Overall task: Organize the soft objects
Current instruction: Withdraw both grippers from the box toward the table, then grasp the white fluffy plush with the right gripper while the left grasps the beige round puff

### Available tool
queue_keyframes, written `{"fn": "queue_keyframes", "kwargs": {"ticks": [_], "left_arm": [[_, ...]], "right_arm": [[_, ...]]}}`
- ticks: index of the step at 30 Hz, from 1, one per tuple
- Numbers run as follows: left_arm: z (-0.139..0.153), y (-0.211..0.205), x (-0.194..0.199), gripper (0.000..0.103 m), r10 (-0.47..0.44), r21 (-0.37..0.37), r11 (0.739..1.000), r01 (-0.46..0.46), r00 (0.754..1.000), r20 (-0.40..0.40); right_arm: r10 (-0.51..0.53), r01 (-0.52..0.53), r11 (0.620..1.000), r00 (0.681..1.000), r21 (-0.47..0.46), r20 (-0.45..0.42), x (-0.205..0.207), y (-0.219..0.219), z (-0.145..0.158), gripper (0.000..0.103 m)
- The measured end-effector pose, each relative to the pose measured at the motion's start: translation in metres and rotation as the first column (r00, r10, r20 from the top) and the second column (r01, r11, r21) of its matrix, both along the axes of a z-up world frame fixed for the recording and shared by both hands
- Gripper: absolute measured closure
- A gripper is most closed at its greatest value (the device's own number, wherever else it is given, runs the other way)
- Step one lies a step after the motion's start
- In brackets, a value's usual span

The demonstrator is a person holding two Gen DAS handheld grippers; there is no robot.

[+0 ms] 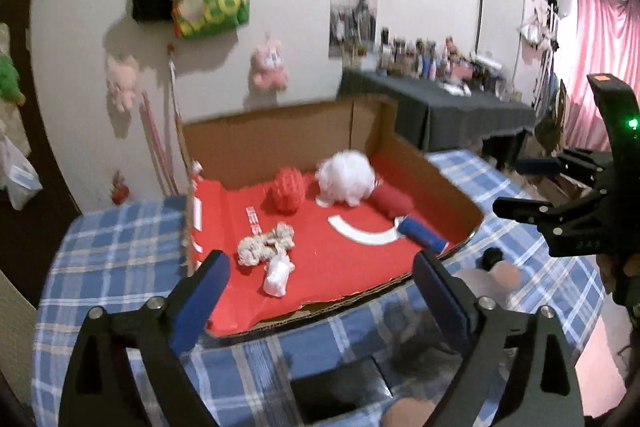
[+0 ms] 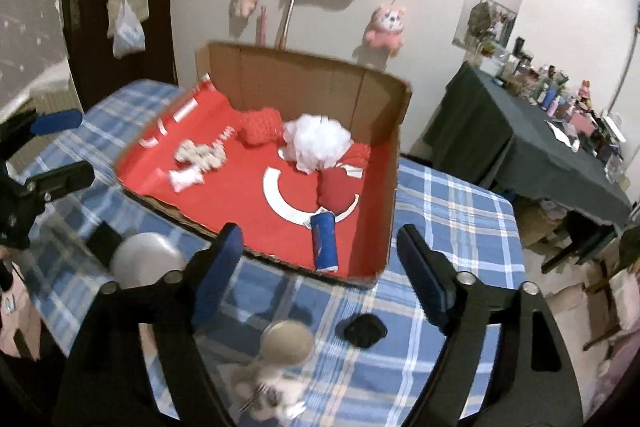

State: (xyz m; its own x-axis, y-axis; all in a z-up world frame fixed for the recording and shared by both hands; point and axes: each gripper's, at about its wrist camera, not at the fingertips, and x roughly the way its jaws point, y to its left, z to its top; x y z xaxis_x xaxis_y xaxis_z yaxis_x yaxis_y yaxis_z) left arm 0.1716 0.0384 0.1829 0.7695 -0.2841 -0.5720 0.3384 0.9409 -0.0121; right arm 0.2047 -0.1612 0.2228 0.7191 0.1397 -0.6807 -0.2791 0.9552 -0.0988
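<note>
A cardboard box point(image 1: 280, 139) point(image 2: 320, 87) lined in red holds a red knitted ball point(image 1: 287, 191) point(image 2: 260, 127), a white fluffy pompom point(image 1: 346, 179) point(image 2: 318, 143), a red roll point(image 1: 390, 201) point(image 2: 338, 193), a blue roll point(image 1: 422, 237) point(image 2: 324, 239), a beige rope knot point(image 1: 266, 245) point(image 2: 200, 155) and a small white piece point(image 1: 278, 273) point(image 2: 186, 181). My left gripper point(image 1: 320, 291) point(image 2: 68, 149) hangs open above the box's near edge, with nothing between its fingers. My right gripper point(image 2: 320, 267) point(image 1: 520, 187) is open and empty too, in front of the blue roll.
The box rests on a blue plaid tablecloth point(image 2: 440, 227). On the cloth near me lie a small black object point(image 2: 366, 331), a grey round thing point(image 2: 144, 259) and a blurred pale soft toy point(image 2: 286, 347). A dark-covered table with bottles point(image 2: 560, 131) stands at the right.
</note>
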Motion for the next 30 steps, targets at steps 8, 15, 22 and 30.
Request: {"fn": "queue_keyframes", "kwargs": {"ticks": [8, 15, 22, 30], "left_arm": [[0.018, -0.010, -0.075, 0.000, 0.031, -0.050, 0.998, -0.025, 0.993, 0.115], [0.006, -0.016, -0.113, 0.000, 0.075, -0.099, 0.993, -0.061, 0.986, 0.146], [-0.022, -0.020, -0.136, 0.000, 0.110, -0.122, 0.988, -0.094, 0.985, 0.136], [-0.073, -0.028, -0.137, 0.000, 0.135, -0.073, 0.989, -0.130, 0.989, 0.063]], "right_arm": [[-0.021, 0.010, 0.998, 0.986, 0.066, 0.166, -0.081, -0.005, 0.026, 0.013], [-0.035, 0.005, 0.992, 0.972, 0.128, 0.232, -0.129, -0.009, 0.019, 0.013], [-0.069, 0.037, 0.987, 0.976, 0.155, 0.207, -0.145, -0.011, -0.019, 0.012], [-0.098, 0.084, 0.984, 0.992, 0.159, 0.082, -0.134, -0.010, -0.088, 0.012]]}}
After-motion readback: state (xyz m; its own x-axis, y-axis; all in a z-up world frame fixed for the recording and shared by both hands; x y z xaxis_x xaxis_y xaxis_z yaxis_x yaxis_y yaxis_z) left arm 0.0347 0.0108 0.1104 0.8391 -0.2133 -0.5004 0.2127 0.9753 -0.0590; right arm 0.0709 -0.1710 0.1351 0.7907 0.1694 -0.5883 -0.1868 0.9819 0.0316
